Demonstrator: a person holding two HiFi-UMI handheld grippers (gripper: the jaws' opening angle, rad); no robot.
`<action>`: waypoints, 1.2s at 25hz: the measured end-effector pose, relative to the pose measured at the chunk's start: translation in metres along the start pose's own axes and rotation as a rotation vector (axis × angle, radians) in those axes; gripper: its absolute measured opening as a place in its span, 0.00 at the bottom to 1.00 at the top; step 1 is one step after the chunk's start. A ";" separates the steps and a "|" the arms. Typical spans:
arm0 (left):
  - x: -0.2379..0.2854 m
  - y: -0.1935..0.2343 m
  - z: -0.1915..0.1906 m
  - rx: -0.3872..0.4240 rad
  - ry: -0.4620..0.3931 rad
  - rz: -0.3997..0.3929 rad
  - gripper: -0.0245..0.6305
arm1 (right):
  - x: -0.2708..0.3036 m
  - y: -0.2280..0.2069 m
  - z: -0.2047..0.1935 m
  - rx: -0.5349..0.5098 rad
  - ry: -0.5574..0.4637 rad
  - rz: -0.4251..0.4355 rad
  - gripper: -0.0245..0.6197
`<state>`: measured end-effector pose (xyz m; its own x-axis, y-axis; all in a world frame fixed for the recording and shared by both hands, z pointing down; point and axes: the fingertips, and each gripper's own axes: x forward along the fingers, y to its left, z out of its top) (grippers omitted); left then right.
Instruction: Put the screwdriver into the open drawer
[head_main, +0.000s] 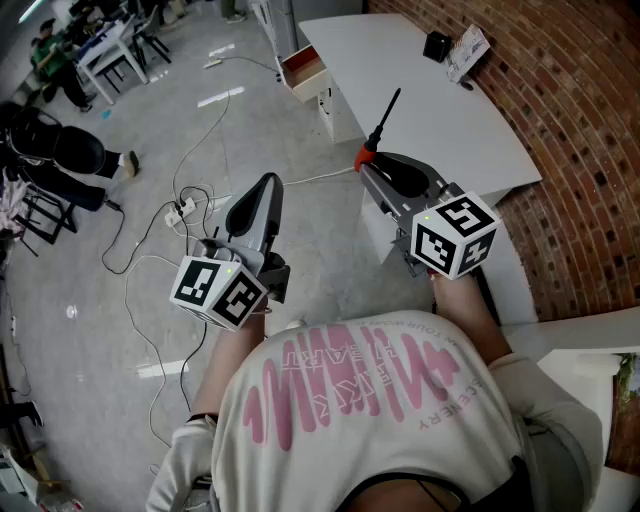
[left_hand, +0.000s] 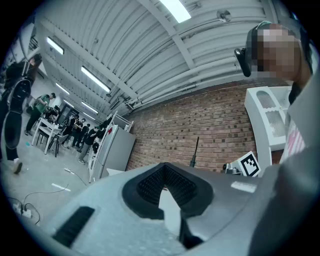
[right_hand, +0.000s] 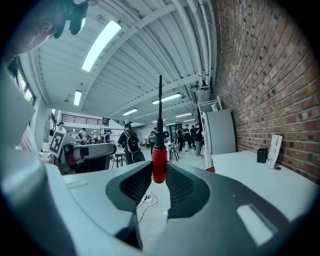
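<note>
Cables (head_main: 196, 150) trail over the grey floor at the left, running to a power strip (head_main: 180, 211). Just right of them the left gripper (head_main: 266, 184) is held out over the floor, its claw pressed together at the tips with nothing in it; its own view (left_hand: 164, 166) shows the black pads meeting in front of a brick wall. Farther up, near the middle, the open drawer (head_main: 303, 71) juts from the end of a white table (head_main: 430, 120), its inside reddish. The screwdriver (head_main: 380, 126) is well short of that drawer, up in the air. The right gripper (head_main: 367, 166) pinches its red handle between the pads, and the black shaft sticks out past the claw towards the table. In the right gripper view (right_hand: 159, 169) the screwdriver (right_hand: 159, 150) stands upright between the two pads. On the table's far right corner sit a small black box (head_main: 436, 45) and a leaning card (head_main: 468, 51), beside the brick wall (head_main: 570, 90).
</note>
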<state>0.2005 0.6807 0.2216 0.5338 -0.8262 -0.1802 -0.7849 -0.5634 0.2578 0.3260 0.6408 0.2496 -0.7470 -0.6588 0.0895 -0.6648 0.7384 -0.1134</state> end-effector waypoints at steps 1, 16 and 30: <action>0.000 0.003 0.001 0.000 0.002 0.001 0.04 | 0.002 0.001 0.000 0.001 0.000 -0.001 0.20; -0.013 0.087 0.029 -0.037 0.033 -0.040 0.04 | 0.076 0.024 0.002 0.090 0.008 -0.078 0.20; -0.032 0.192 0.003 -0.118 0.146 -0.070 0.04 | 0.168 0.055 -0.042 0.177 0.058 -0.125 0.20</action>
<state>0.0319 0.5996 0.2741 0.6327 -0.7717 -0.0641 -0.7064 -0.6091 0.3607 0.1631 0.5768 0.2995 -0.6614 -0.7306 0.1698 -0.7442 0.6112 -0.2693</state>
